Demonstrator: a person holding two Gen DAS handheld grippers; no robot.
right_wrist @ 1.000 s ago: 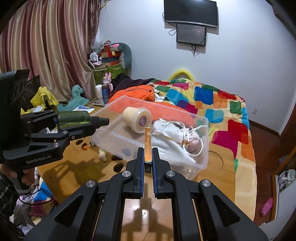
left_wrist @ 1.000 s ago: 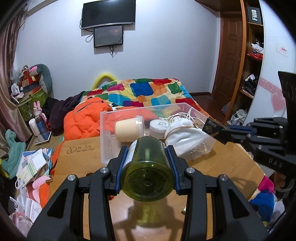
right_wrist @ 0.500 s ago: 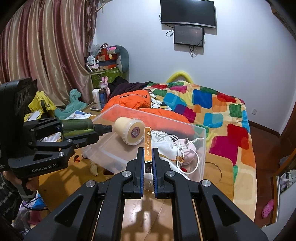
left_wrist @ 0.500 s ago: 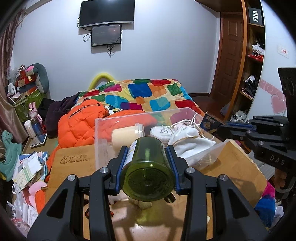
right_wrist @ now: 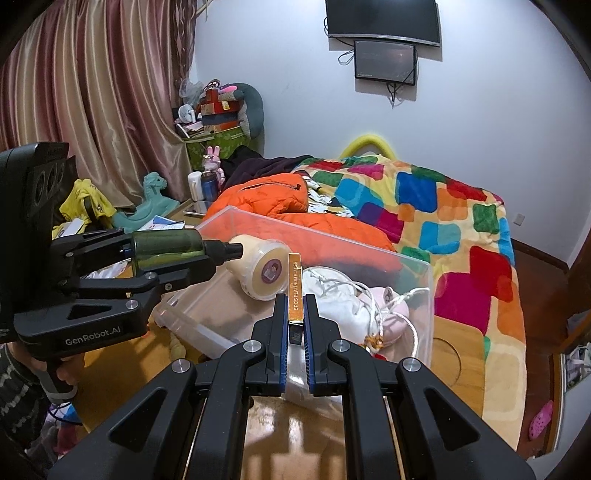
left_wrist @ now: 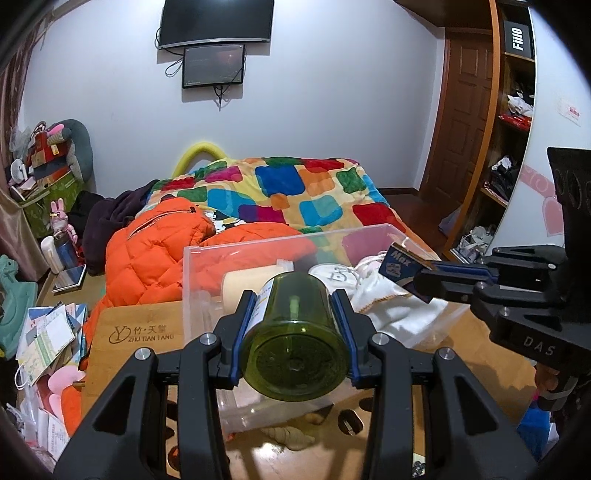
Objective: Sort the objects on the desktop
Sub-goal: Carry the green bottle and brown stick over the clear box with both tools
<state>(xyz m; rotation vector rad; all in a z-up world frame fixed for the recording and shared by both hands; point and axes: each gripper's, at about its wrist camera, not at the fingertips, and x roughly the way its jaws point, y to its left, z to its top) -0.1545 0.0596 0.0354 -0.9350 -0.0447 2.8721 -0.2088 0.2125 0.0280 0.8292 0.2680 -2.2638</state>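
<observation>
wall: white, two dark screens (left_wrist: 216, 22) mounted
bed (left_wrist: 295, 192): patchwork blanket
curtain (right_wrist: 92, 110): pink, striped
door (left_wrist: 458, 110): brown wood

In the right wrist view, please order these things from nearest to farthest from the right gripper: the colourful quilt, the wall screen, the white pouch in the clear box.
1. White pouch: in the clear box, just beyond the right gripper, which holds a slim gold packet.
2. Colourful quilt: on the bed behind the box.
3. Wall screen: high on the far wall.

home bedroom: bed w/ patchwork blanket (left_wrist: 295, 192), wall tv (left_wrist: 216, 22), curtains (right_wrist: 92, 92), plush toys (right_wrist: 236, 99), cluttered shelves (left_wrist: 513, 122).
</observation>
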